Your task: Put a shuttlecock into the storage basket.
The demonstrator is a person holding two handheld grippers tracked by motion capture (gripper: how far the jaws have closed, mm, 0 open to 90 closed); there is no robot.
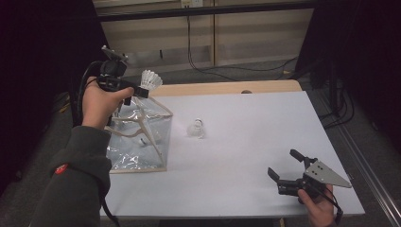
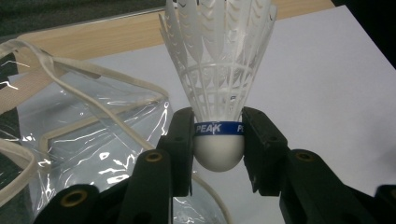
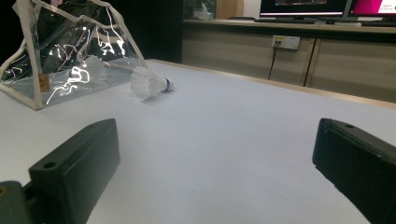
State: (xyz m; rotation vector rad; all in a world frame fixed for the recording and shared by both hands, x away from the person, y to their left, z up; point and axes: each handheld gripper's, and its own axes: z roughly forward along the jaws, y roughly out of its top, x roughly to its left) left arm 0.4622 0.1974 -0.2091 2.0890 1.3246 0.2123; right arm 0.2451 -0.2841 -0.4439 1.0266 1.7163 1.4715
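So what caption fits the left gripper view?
Left gripper pinches a white shuttlecock above the clear bag.

Shuttlecock (image 2: pixel 218 88) feather tips cut off by top edge in left gripper view. Clear bag (image 1: pixel 142 137) hides its contents behind glare; a shuttlecock inside (image 3: pixel 91 67) stays blurred.

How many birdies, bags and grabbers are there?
Shuttlecocks: 3, one held by the left gripper by its cork, one lying on the table, one inside the bag
Clear bag: 1
Grippers: 2, left, and right
Total: 6
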